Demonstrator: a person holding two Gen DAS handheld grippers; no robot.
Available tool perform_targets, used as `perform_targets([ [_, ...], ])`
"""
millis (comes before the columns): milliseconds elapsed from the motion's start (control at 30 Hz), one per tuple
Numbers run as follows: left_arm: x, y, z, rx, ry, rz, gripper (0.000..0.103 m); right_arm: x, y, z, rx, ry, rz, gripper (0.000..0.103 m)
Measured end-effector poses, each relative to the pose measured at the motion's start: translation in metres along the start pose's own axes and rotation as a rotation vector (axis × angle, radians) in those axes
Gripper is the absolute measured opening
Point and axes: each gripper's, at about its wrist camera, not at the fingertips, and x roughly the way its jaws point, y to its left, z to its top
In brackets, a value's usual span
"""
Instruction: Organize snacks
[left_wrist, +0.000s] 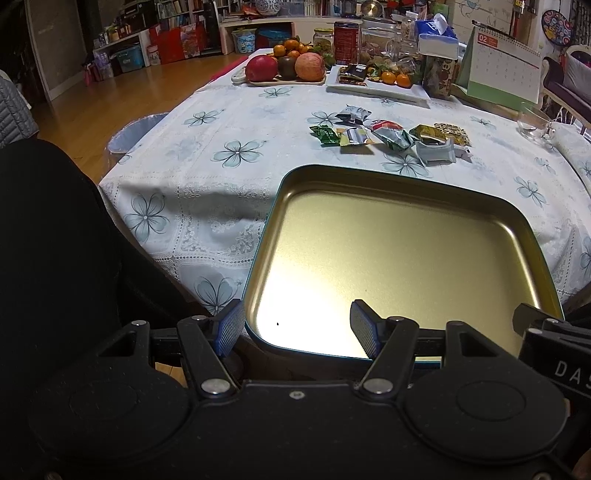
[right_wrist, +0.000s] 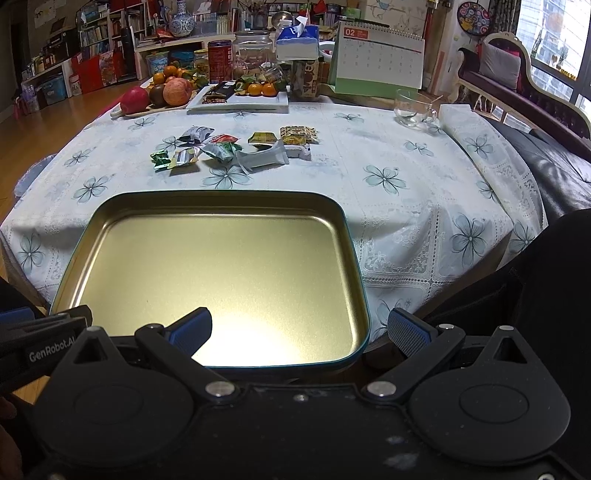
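Currently both grippers sit at the near edge of the table (right_wrist: 406, 192), over the shallow gold tin tray (left_wrist: 524, 236). Tray is empty, teal outer rim, bright glare on its near half. It lies on the floral tablecloth (left_wrist: 207, 184), near edge overhanging or right at the table edge; can't tell which.

Left gripper (left_wrist: 299, 328): jaws spread wide, gripping nothing. Its left pad sits just outside the tray's near-left corner, its right pad over the tray's near rim. So the jaws straddle that corner, contact with the rim unclear.

Right gripper (right_wrist: 299, 332): jaws also wide apart, nothing between them except the tray's near-right corner. Left pad is over the tray floor, right pad outside the rim, over the tablecloth drop.

Each gripper's body shows at the edge of the other's view, so they are close side by side.

Snacks (right_wrist: 236, 147): a loose cluster of wrapped pieces on the cloth beyond the tray, well apart from both grippers. Green wrapper at the left end, silver and grey packets in the middle, yellow-gold packs at the right. Some overlap or touch each other. None are in the tray.

Further back: fruit plate (left_wrist: 284, 68) with apples and tangerines, white dish (right_wrist: 240, 101) with more tangerines and dark packets, red can (left_wrist: 346, 40), tissue box (right_wrist: 297, 42), desk calendar (right_wrist: 380, 55), glass cup (right_wrist: 412, 109) off to the right.
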Motion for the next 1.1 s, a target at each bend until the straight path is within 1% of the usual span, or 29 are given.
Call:
perform_targets([
  [367,0.003,-0.001,0.000,0.008,0.018,0.008,0.066,0.003,-0.002,0.001,0.016,0.013,0.008,0.103],
  [667,0.006,-0.006,-0.002,0.055,0.061,0.014,0.066,0.007,-0.002,0.001,0.028,0.035,0.023,0.103],
  [933,0.013,-0.011,-0.001,0.087,0.146,0.005,0.066,0.016,-0.002,0.012,0.050,0.119,0.089,0.103],
  [1100,0.020,-0.012,0.009,0.094,0.196,-0.010,0.066,0.023,-0.004,0.033,0.085,0.148,0.153,0.103],
])
